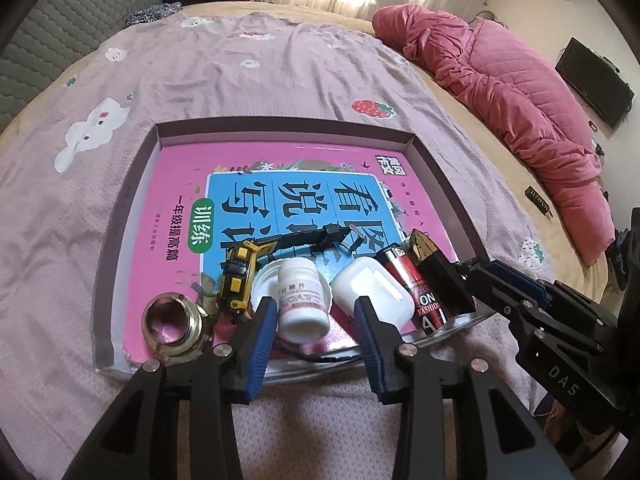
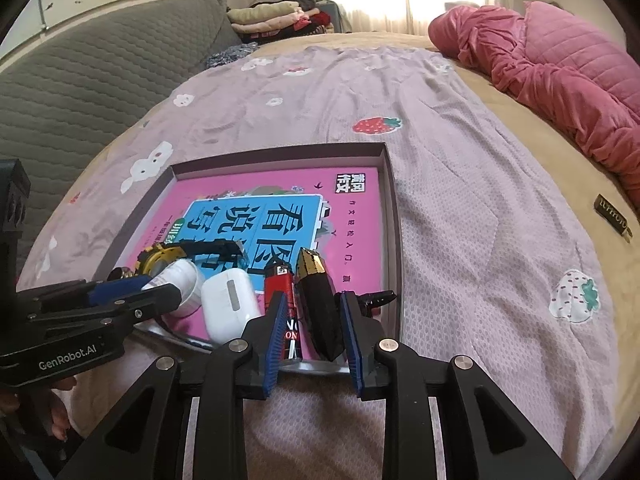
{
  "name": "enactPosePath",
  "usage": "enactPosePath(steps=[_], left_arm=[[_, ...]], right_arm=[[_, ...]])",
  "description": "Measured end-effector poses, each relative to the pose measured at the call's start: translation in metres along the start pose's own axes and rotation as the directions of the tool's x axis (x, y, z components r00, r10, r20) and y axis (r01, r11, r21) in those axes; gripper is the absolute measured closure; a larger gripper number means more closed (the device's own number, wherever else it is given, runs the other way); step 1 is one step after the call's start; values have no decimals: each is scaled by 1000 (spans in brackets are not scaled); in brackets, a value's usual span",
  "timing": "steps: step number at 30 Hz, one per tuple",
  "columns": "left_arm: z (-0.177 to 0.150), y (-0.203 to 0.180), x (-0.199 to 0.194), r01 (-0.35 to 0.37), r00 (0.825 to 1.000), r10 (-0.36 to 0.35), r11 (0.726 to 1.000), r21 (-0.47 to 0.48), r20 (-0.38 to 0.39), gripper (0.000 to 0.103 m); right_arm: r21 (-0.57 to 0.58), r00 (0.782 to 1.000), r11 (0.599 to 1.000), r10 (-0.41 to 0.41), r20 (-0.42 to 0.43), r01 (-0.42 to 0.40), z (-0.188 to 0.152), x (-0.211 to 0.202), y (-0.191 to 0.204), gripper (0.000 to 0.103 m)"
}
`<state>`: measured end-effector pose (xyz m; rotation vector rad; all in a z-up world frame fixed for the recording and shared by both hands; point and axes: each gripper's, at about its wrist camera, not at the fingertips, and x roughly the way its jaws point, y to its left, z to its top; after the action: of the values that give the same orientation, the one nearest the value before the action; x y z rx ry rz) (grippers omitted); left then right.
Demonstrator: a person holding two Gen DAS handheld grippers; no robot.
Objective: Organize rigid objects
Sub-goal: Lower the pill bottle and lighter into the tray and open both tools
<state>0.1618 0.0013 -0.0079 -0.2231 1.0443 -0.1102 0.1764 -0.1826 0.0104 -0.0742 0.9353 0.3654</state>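
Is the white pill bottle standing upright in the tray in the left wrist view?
No: the white pill bottle lies on its side in the tray, its base facing the camera, between the left gripper's fingers.

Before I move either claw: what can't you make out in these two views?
- Near edge of the tray: hidden behind both claws' fingers in both views.
- White bottle label: too small and blurred, left view.
- Lighter lower half: covered by a right claw finger, right view.
- Left claw: contact with the bottle unclear.
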Motion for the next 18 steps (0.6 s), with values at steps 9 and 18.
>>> enactPosePath(steps=[9, 18], left_arm=[[-15, 0, -26, -30, 999, 32, 999, -30, 44, 46], [-36, -1, -48, -79, 994, 81, 996, -29, 75, 45]], right_arm=[[-6, 1000, 1000, 15, 17, -15, -7, -18, 10, 65], [-36, 999, 999, 12, 31, -11, -25, -38, 29, 52]])
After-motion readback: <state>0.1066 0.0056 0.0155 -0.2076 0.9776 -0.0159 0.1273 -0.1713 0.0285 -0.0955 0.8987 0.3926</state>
